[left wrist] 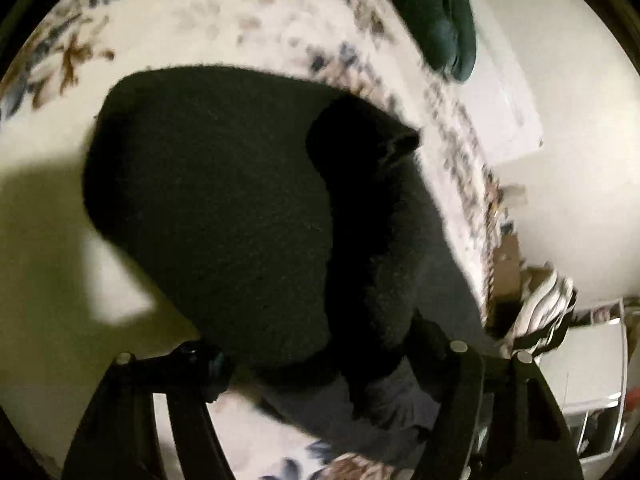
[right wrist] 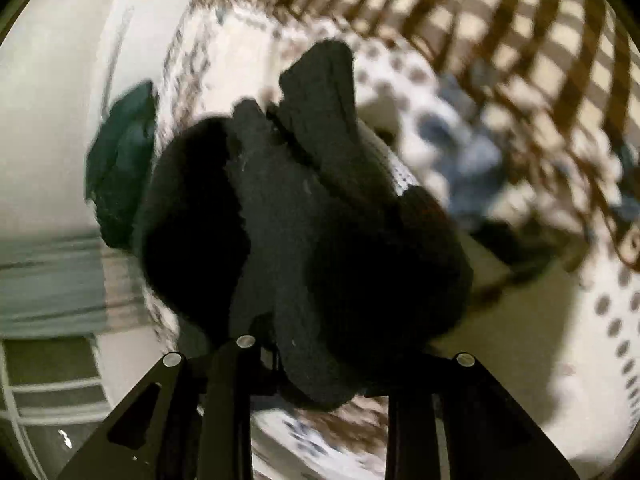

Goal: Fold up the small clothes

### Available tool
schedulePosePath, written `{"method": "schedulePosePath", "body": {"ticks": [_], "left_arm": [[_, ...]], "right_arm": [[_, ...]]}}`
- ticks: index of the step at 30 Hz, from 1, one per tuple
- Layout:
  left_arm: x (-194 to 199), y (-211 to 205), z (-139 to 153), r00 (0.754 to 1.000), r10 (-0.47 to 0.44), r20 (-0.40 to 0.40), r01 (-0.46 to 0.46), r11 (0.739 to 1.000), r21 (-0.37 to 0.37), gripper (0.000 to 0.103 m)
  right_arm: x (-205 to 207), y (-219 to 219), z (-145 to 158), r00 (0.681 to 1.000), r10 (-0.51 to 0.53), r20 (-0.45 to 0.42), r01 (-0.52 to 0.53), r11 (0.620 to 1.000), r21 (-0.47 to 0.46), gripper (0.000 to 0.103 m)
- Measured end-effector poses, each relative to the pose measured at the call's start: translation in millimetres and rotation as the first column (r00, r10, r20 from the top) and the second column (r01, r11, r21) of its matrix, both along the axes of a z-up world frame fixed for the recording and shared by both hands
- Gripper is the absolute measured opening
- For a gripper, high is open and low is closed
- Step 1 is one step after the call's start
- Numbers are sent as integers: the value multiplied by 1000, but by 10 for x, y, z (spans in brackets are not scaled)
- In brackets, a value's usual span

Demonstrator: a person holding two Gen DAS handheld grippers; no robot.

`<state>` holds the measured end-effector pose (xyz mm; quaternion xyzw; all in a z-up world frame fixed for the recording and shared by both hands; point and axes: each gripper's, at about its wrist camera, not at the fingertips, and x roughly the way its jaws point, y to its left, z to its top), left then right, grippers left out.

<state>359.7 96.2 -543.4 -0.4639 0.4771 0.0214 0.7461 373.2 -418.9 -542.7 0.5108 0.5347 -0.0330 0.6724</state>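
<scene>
the sock lies on the bedspread, just ahead of the left gripper and between its two fingers. a folded cloth sits farther back to the right, at the bedspread's edge. in the right wrist view a bunched sock fills the space just ahead of the right gripper, with the folded cloth to its left and a basket behind it to the right.

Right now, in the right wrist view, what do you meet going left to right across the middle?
Pale wall → dark green cloth → black garment → dotted white bedding → brown checked fabric.
</scene>
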Motion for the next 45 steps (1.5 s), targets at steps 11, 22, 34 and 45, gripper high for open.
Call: {"method": "schedulePosePath", "body": {"ticks": [11,22,34,45], "left_arm": [[-377,-181,354,984,-108,-138,100,993,-65,94],[352,-190,158,988,-72,-139,52,988,-144,99],[450,-164,666,992,-54,-117,32,983,-183,97],[818,-455,938,992,-122,37,124,991,-59,36]], "right_arm": [[-170,69,530,989,128,-68,-131,991,-38,60],[920,529,206,997,73,19,-73,997,-9,14],[1204,626,451,982,189,-7,-189,982,-31,25],[1210,623,355,989,140,40,-140,990,10,10]]}}
